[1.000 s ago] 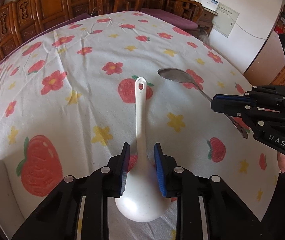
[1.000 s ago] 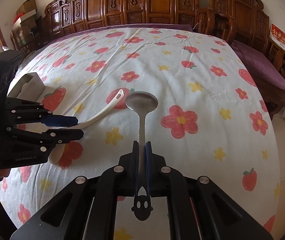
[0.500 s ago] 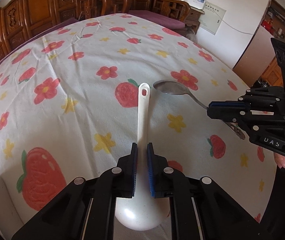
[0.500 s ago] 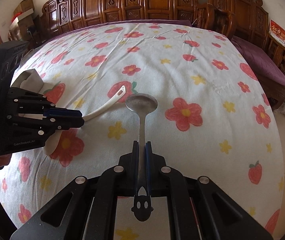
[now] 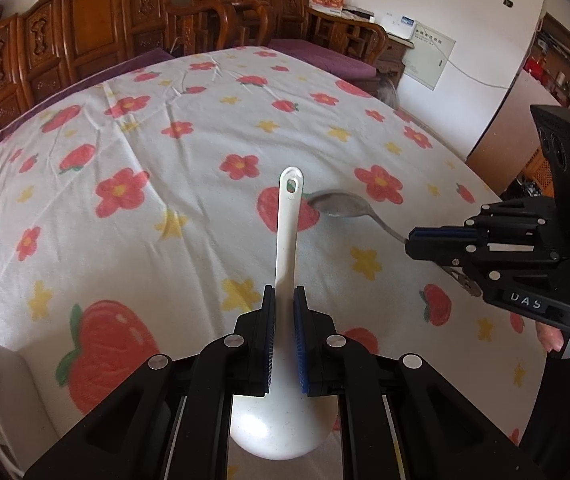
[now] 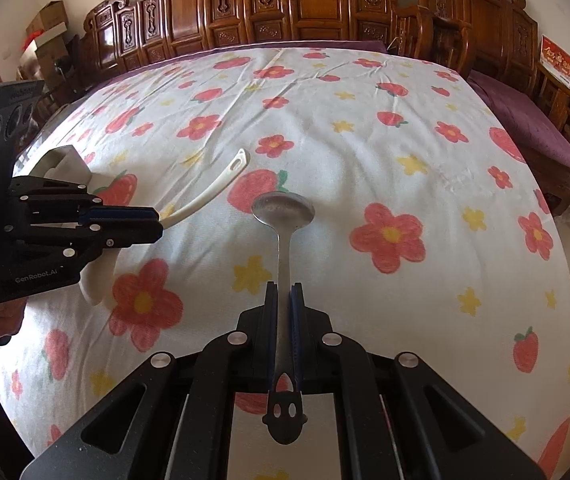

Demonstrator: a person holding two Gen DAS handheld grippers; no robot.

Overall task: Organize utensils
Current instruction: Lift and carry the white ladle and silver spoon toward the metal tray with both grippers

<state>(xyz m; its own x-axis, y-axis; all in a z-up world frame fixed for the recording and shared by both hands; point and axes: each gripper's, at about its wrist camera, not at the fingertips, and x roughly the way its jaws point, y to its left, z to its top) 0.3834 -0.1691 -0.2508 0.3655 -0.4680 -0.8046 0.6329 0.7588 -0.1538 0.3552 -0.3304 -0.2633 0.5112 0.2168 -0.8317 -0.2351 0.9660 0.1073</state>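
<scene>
My left gripper (image 5: 284,300) is shut on the handle of a white plastic spoon (image 5: 287,232). Its round bowl hangs below the fingers, and the handle end with its hole points away over the cloth. In the right wrist view the left gripper (image 6: 153,220) holds the white spoon (image 6: 213,192) clear of the table. My right gripper (image 6: 284,296) is shut on the thin handle of a metal spoon (image 6: 284,210), bowl forward and close above the cloth. From the left wrist view the right gripper (image 5: 413,240) and the metal spoon (image 5: 339,204) sit to the right, the spoon bowl near the white handle's tip.
A white tablecloth (image 6: 365,128) with red flowers and strawberries covers the table. A white container (image 6: 65,164) stands at the table's left edge behind the left gripper. Carved wooden chairs (image 6: 317,4) line the far side. A hand (image 5: 553,336) holds the right gripper.
The left jaws closed onto the white spoon's handle, and the spoon has come up off the cloth. The right gripper has kept its hold on the metal spoon, almost still.
</scene>
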